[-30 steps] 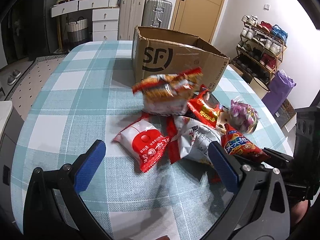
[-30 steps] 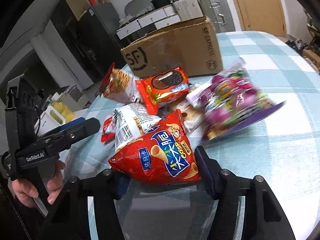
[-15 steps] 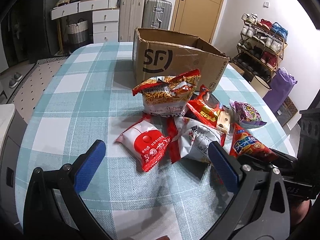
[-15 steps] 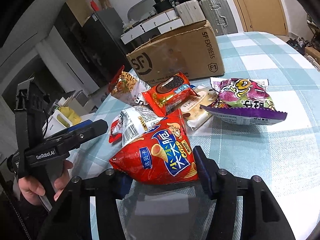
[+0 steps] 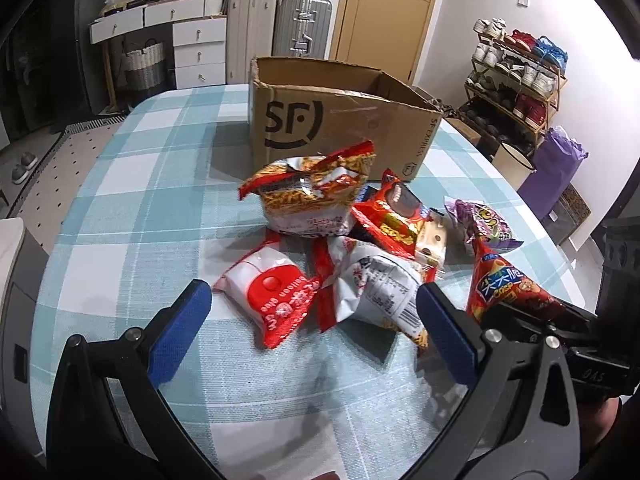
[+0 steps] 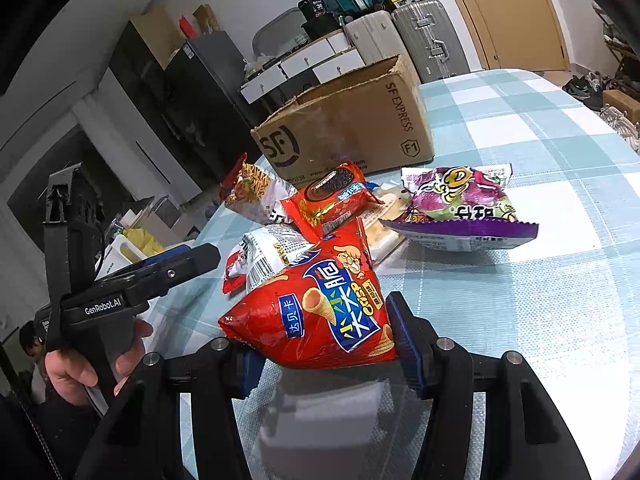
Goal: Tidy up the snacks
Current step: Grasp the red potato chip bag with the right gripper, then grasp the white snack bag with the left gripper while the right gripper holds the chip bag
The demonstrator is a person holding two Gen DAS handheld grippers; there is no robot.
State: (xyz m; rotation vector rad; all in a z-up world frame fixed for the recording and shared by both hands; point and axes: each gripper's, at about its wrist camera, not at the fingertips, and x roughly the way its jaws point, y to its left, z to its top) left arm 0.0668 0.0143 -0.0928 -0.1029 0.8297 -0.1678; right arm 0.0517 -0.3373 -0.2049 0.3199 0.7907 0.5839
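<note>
My right gripper (image 6: 326, 354) is shut on a red crisp bag (image 6: 320, 312), also in the left wrist view (image 5: 502, 286). My left gripper (image 5: 310, 326) is open and empty, just short of a white and red snack pack (image 5: 272, 296) and a white bag (image 5: 376, 284). An open SF cardboard box (image 5: 340, 120) stands behind the pile; it also shows in the right wrist view (image 6: 352, 124). A noodle snack bag (image 5: 312, 196), a red cookie pack (image 6: 330, 198) and a purple bag (image 6: 460, 204) lie in front of the box.
The checked tablecloth (image 5: 132, 200) covers the table. Suitcases (image 5: 280, 28), white drawers (image 5: 196, 44) and a shoe rack (image 5: 520, 76) stand beyond it. The left gripper's body and the hand holding it (image 6: 92, 312) are at the left of the right wrist view.
The purple bag and the noodle bag, blurred in motion a second ago, now lie still on the table. My right gripper keeps its hold on the red crisp bag.
</note>
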